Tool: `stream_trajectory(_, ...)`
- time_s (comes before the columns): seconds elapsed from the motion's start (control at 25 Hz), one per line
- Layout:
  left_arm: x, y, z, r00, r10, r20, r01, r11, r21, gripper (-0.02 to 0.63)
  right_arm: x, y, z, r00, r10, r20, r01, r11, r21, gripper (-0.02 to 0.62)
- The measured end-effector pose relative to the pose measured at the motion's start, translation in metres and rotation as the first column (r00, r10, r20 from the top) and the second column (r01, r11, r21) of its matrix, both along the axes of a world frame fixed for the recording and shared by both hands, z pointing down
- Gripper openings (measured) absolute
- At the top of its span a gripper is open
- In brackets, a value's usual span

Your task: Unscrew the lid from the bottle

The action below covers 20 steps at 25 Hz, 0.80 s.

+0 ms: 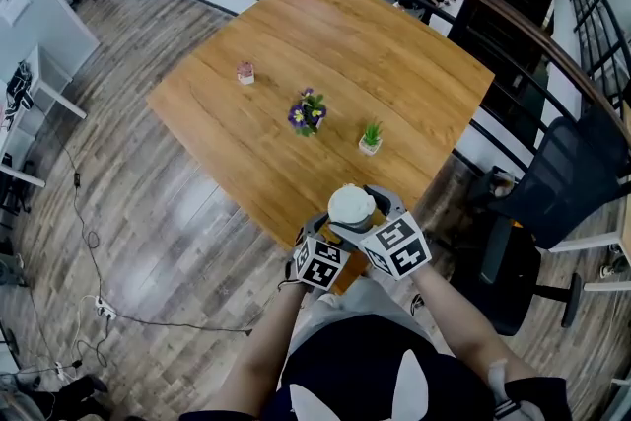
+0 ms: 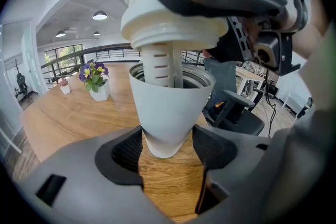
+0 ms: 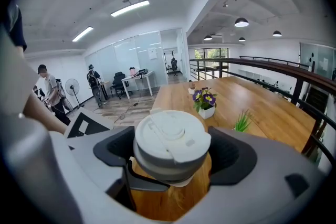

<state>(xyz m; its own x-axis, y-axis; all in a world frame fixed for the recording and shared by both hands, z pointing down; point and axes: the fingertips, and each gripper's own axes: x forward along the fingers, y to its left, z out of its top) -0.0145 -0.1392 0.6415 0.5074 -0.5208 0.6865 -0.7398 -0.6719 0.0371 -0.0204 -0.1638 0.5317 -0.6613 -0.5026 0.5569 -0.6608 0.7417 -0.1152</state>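
A: "Who holds what?"

B: "The left gripper (image 2: 168, 155) clamps its fingers (image 2: 123, 152) low on the bottle (image 2: 170, 107), above the desk's (image 1: 394, 74) near edge. The right gripper (image 3: 170, 157) clasps the lid (image 3: 170, 136) just above the rim."

A: "Handling?"

B: "Probably light, stiff and slick. The taper could slip, so hold the lid's sides."

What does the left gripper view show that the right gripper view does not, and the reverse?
Only the left gripper view: the bottle pinched low between the jaws of the left gripper, its open mouth, and the ribbed stem under the lid reaching down into it, the lid raised clear of the rim. Only the right gripper view: the lid's top face, clamped between the jaws of the right gripper, a small green plant, and people by desks beyond. Both: the lid, the purple flower pot and the wooden table.
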Motion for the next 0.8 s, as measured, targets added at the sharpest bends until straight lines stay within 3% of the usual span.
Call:
stream_trajectory(0.44,0.0,0.0,0.001,1.0,-0.003,0.008,0.003,1.0,0.0,0.308,0.012,-0.004,-0.024,0.995,0.062,0.075,-0.065,0.997,0.037,0.434)
stream_trajectory(0.8,-0.001,0.0,0.003,1.0,-0.009,0.013,0.009,1.0,-0.002,0.307,0.033,-0.009,-0.043,0.969,0.16,0.186,-0.166,0.986,0.015,0.433)
